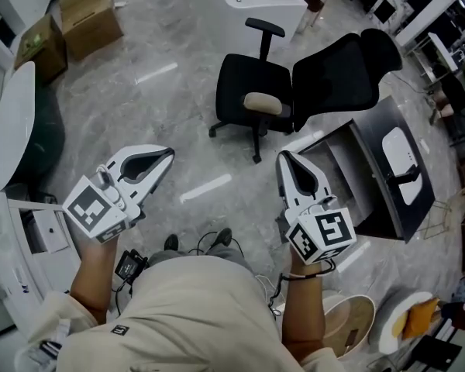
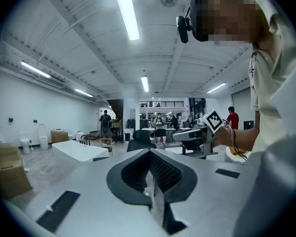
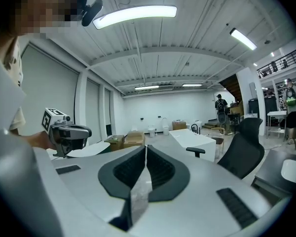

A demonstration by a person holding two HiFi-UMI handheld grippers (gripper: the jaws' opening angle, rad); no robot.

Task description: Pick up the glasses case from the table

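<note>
A dark table (image 1: 372,208) stands to the right, beyond the chair. On it lies a white oval object (image 1: 401,155); whether it is the glasses case I cannot tell. The same white object shows at the right edge of the right gripper view (image 3: 292,171). My left gripper (image 1: 170,152) (image 2: 149,152) is held out over the floor, shut and empty. My right gripper (image 1: 281,155) (image 3: 144,147) is also shut with nothing between its pads, left of the dark table and apart from it. Both point about level.
A black office chair (image 1: 294,91) stands ahead between the grippers and the dark table. Cardboard boxes (image 1: 89,14) and a white desk (image 1: 256,2) lie farther off. A white round table (image 1: 12,122) is at the left. Plates (image 1: 407,320) sit at the lower right.
</note>
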